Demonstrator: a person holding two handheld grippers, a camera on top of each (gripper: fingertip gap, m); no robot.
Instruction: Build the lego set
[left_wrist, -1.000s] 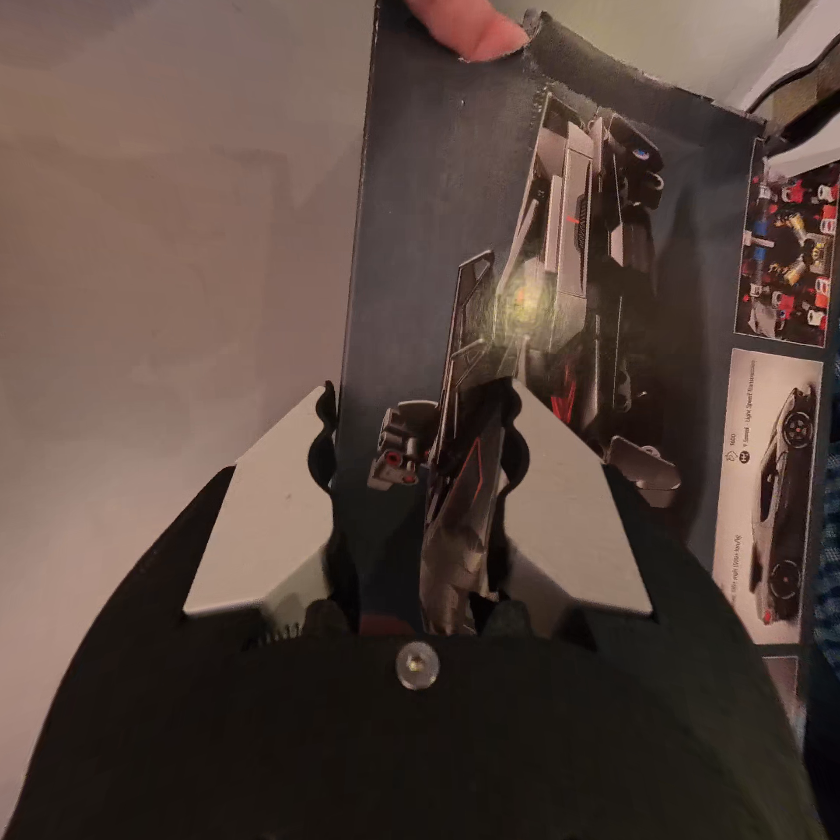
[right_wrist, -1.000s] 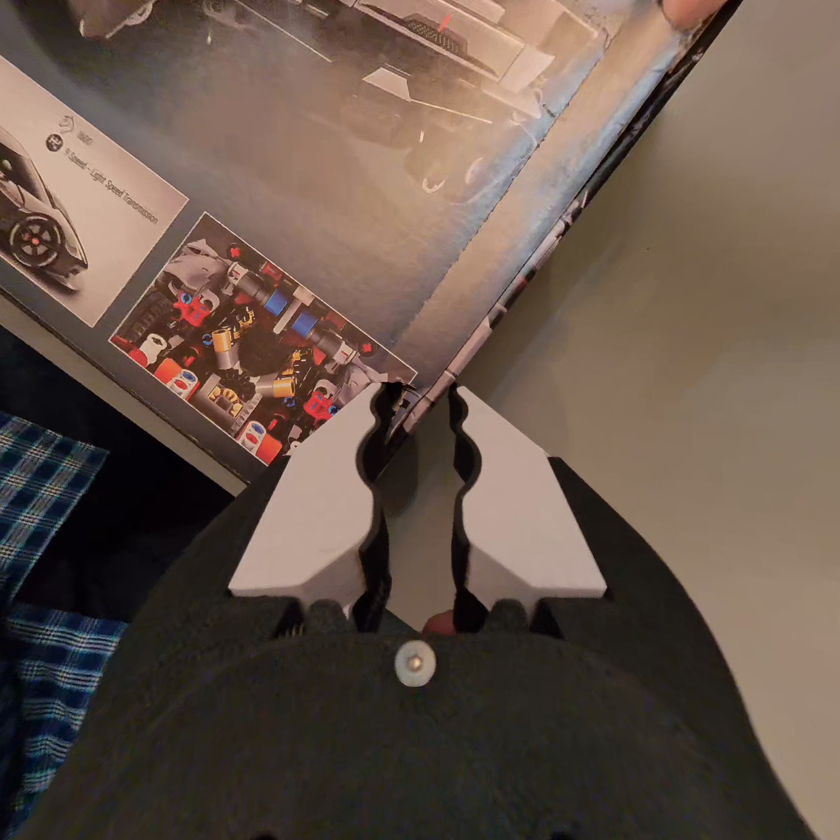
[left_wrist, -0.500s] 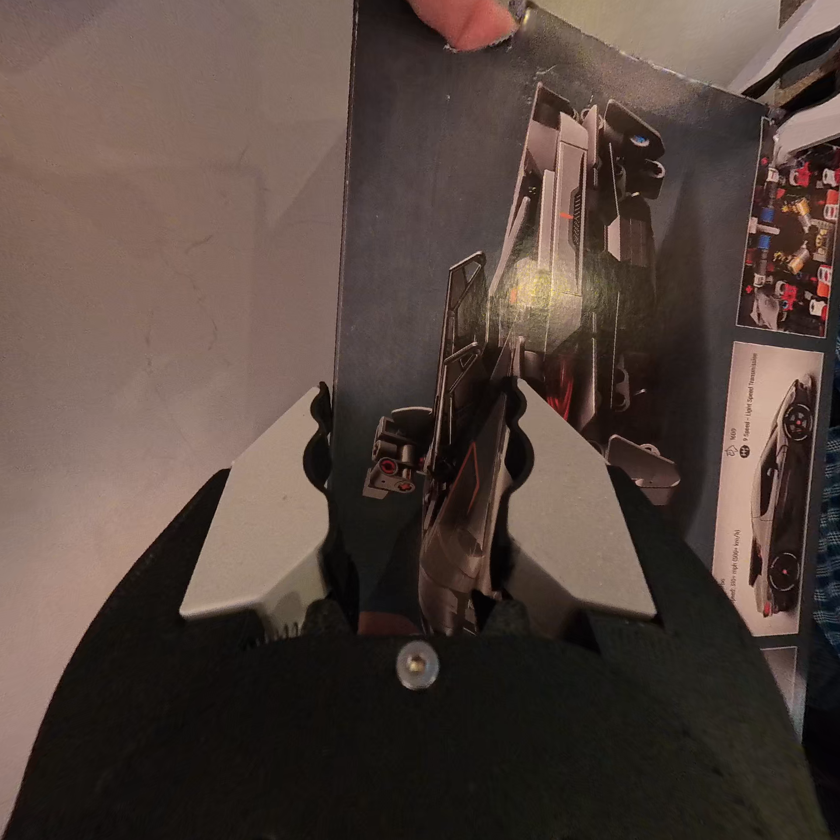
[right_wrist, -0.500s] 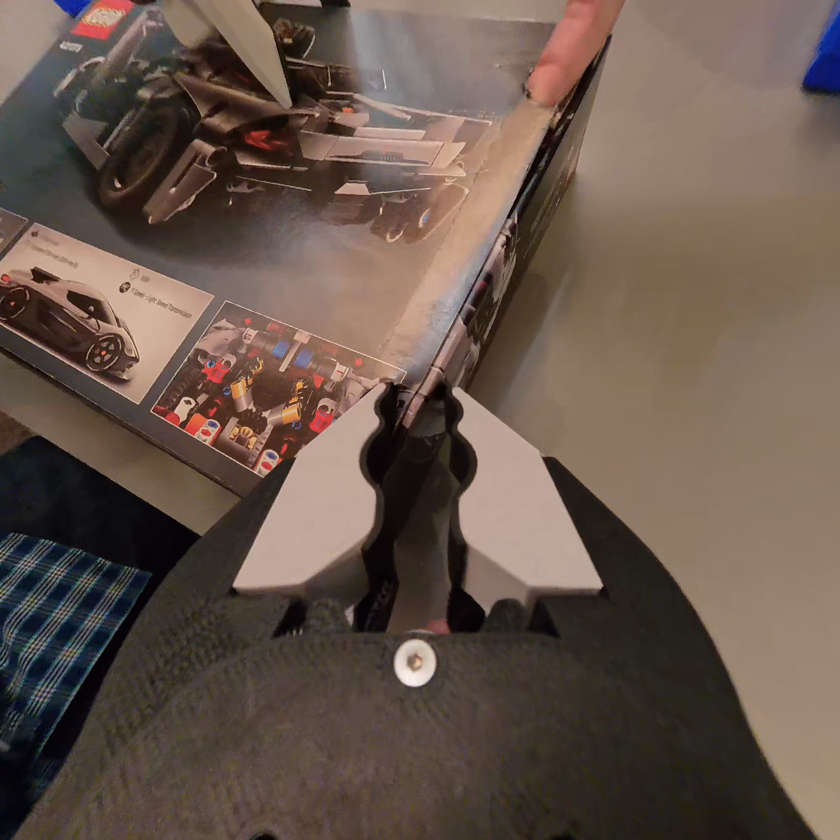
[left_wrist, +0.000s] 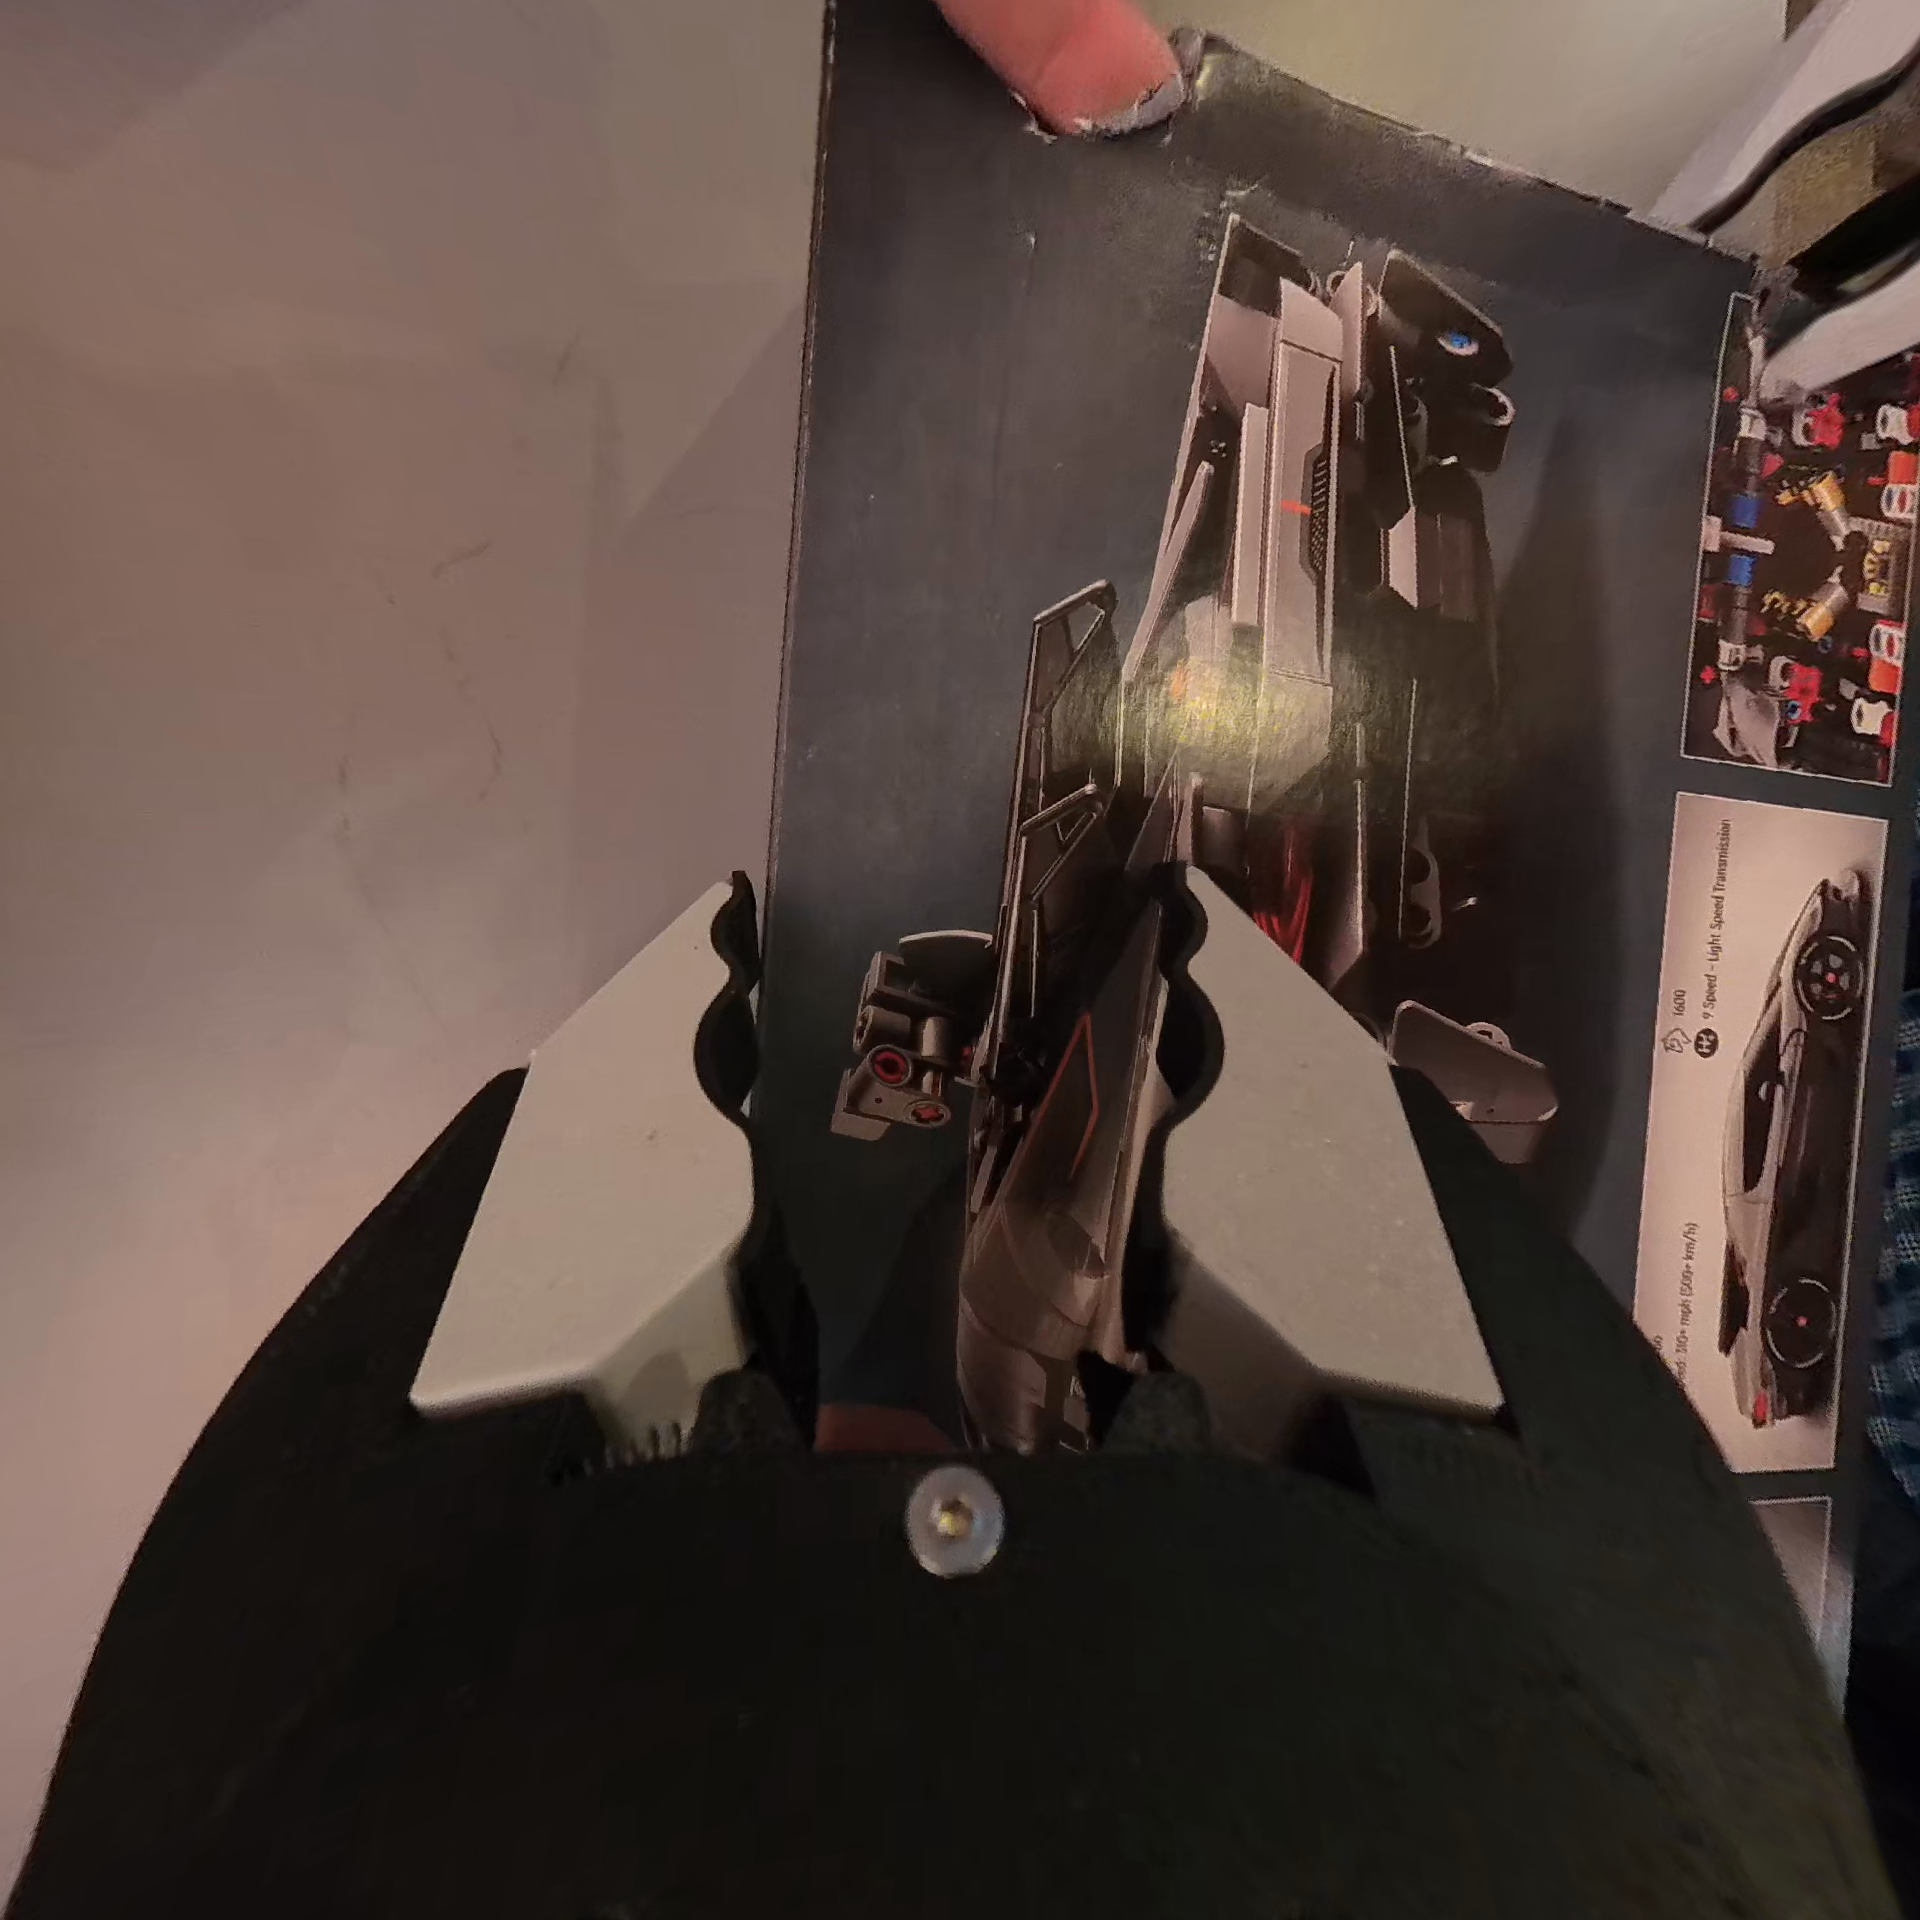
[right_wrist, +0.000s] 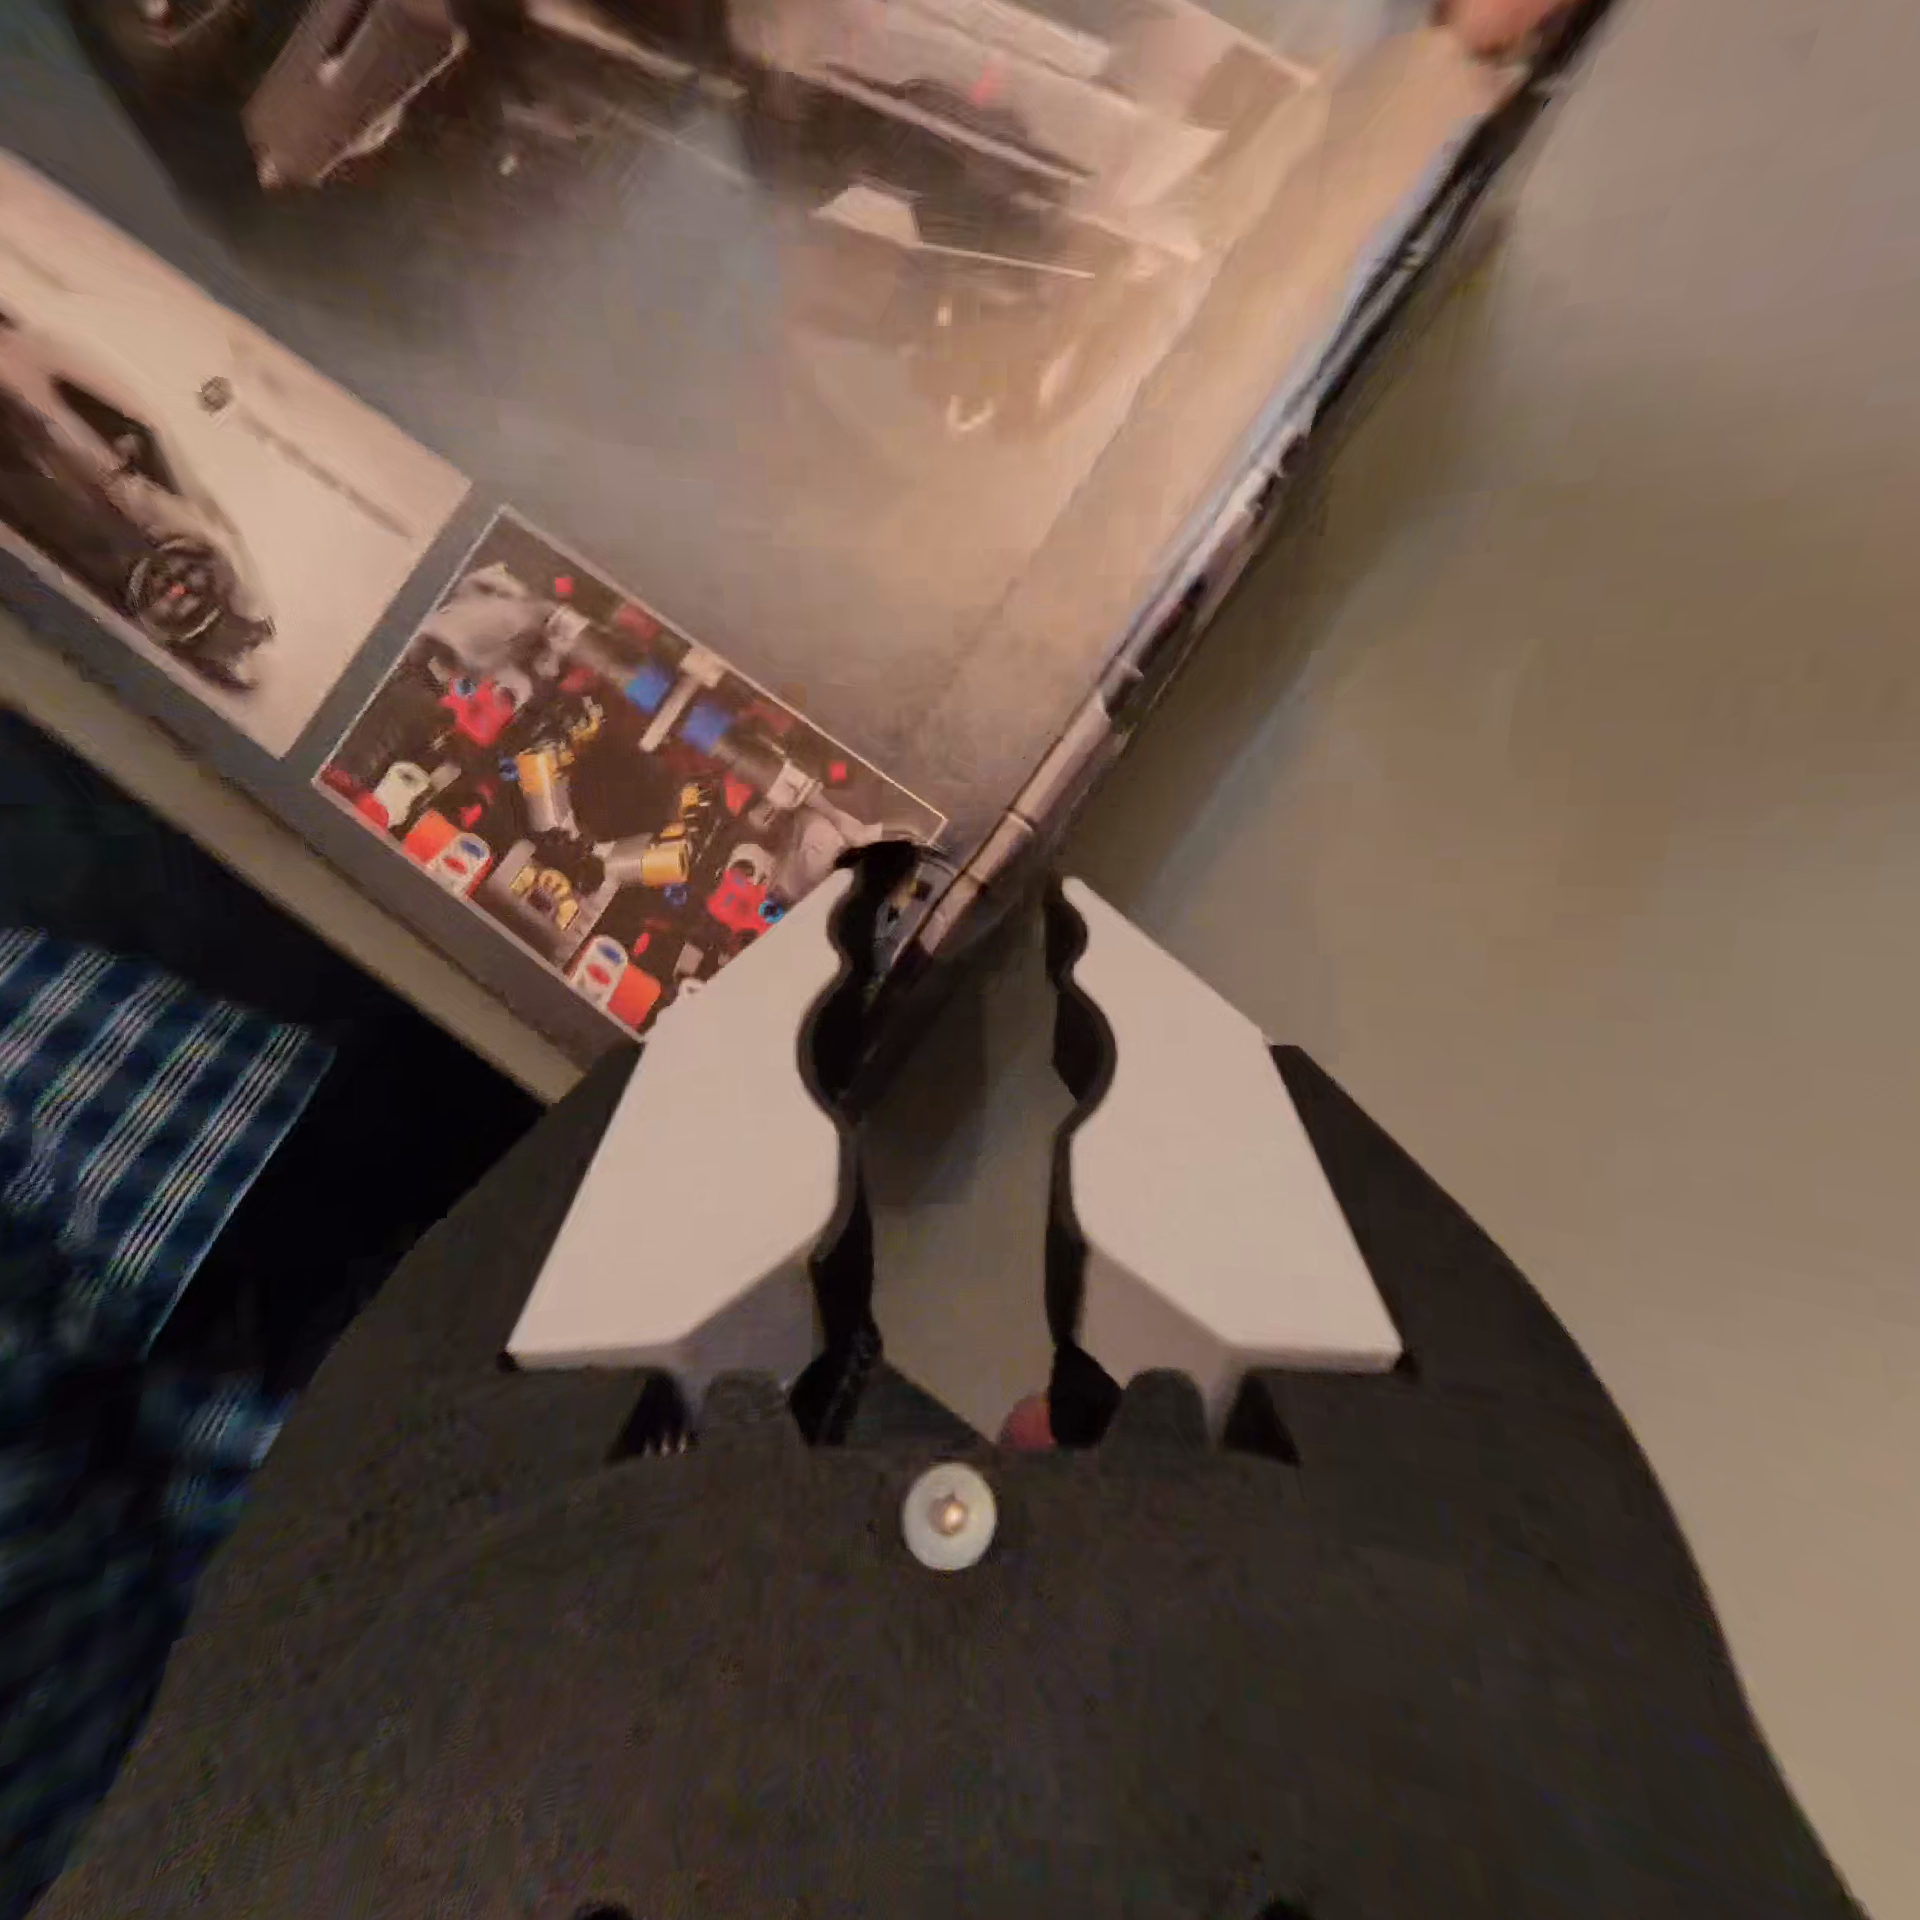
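Note:
The Lego set box (left_wrist: 1039, 499) is dark blue with a printed grey car and lies on a pale table (left_wrist: 364, 623). My left gripper (left_wrist: 956, 894) is open above it. Its left finger is at the box's left edge and its right finger is over the printed face. A person's finger (left_wrist: 1060, 62) presses a torn far corner of the box. My right gripper (right_wrist: 956, 894) is open. The near corner of the box (right_wrist: 727, 436) sits at its fingertips, against the left finger. It also shows in the left wrist view (left_wrist: 1787, 239) at the box's far right corner.
Blue plaid cloth (right_wrist: 135, 1122) lies beyond the table edge at the lower left of the right wrist view. It also shows at the right edge of the left wrist view (left_wrist: 1896, 1247). Bare table (right_wrist: 1558, 727) runs to the right of the box.
The right wrist view pulled back from the box corner half a second ago and is now close to it again, with blur. The left gripper has hardly moved.

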